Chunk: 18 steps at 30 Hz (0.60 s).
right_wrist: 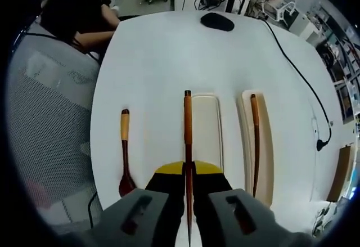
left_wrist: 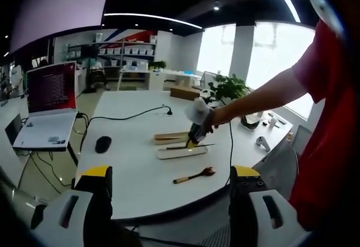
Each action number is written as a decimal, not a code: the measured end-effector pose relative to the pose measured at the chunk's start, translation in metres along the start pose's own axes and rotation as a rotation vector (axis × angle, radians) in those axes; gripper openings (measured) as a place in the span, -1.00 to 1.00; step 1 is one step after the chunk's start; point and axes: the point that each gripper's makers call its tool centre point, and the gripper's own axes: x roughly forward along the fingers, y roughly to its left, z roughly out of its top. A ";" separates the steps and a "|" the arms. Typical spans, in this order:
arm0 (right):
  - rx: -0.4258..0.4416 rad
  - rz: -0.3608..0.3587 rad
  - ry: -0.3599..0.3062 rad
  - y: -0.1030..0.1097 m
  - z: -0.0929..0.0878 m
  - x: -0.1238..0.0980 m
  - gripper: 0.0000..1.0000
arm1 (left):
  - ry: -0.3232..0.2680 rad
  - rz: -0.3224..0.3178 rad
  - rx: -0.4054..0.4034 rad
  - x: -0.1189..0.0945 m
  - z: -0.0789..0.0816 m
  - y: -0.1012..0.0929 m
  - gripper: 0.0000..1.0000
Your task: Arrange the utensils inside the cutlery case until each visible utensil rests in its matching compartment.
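My right gripper [right_wrist: 188, 171] is shut on a long brown chopstick [right_wrist: 187, 129], which points away along the left rim of the white case tray [right_wrist: 209, 131]. A second chopstick [right_wrist: 255, 140] lies in the beige tray [right_wrist: 268, 146] to the right. A wooden spoon [right_wrist: 125, 157] rests on the table left of the case. In the left gripper view, my left gripper [left_wrist: 170, 176] stands open and empty at the table's near edge. Beyond it lie the spoon [left_wrist: 194, 175] and the case trays [left_wrist: 181, 152], with a person's hand holding the right gripper [left_wrist: 197, 131] over them.
A black mouse [left_wrist: 103, 144] and a laptop [left_wrist: 48, 112] sit at the left of the white table [left_wrist: 135, 174]. A black cable [right_wrist: 304, 81] runs along the right. A mesh chair [right_wrist: 50, 123] stands by the table's edge. A person's red sleeve [left_wrist: 329, 117] shows at the right.
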 end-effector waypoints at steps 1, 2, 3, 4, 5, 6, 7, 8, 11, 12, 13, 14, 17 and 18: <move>-0.002 -0.003 -0.002 -0.002 0.001 -0.001 -0.99 | 0.002 0.001 -0.002 0.000 -0.001 0.000 0.76; -0.003 -0.005 -0.002 -0.003 0.002 -0.001 -0.99 | 0.004 0.003 -0.003 0.000 -0.002 0.001 0.76; -0.001 -0.007 -0.005 -0.006 0.003 -0.002 -0.99 | 0.005 0.007 -0.005 -0.001 -0.003 0.002 0.75; 0.001 -0.010 -0.007 -0.007 0.003 -0.002 -0.99 | 0.006 0.009 -0.008 -0.001 -0.004 0.002 0.75; 0.001 -0.009 -0.009 -0.007 0.004 -0.001 -0.99 | 0.006 0.011 -0.013 -0.001 -0.005 0.003 0.75; 0.000 -0.008 -0.009 -0.007 0.003 0.000 -0.99 | 0.008 0.014 -0.017 -0.002 -0.006 0.003 0.75; -0.001 -0.007 -0.008 -0.006 0.003 0.000 -0.99 | 0.010 0.015 -0.019 -0.002 -0.007 0.002 0.75; -0.004 -0.006 -0.006 -0.006 0.003 0.001 -0.99 | 0.009 0.016 -0.019 -0.002 -0.007 0.002 0.74; -0.006 -0.006 -0.004 -0.008 0.003 0.001 -0.99 | 0.016 0.015 -0.020 -0.002 -0.009 0.000 0.74; -0.002 -0.006 -0.006 -0.009 0.003 0.000 -0.99 | 0.017 0.018 -0.019 -0.002 -0.010 -0.001 0.74; 0.000 -0.007 -0.006 -0.010 0.004 0.000 -0.99 | 0.017 0.019 -0.019 -0.002 -0.010 -0.001 0.74; -0.001 -0.009 -0.008 -0.011 0.005 -0.001 -0.99 | 0.016 0.020 -0.022 -0.002 -0.010 0.000 0.73; -0.019 -0.008 0.002 -0.017 0.005 -0.001 -0.99 | 0.014 0.029 -0.023 -0.003 -0.009 0.001 0.73; -0.023 -0.014 0.005 -0.021 0.006 -0.002 -0.99 | 0.013 0.030 -0.024 -0.004 -0.009 0.001 0.73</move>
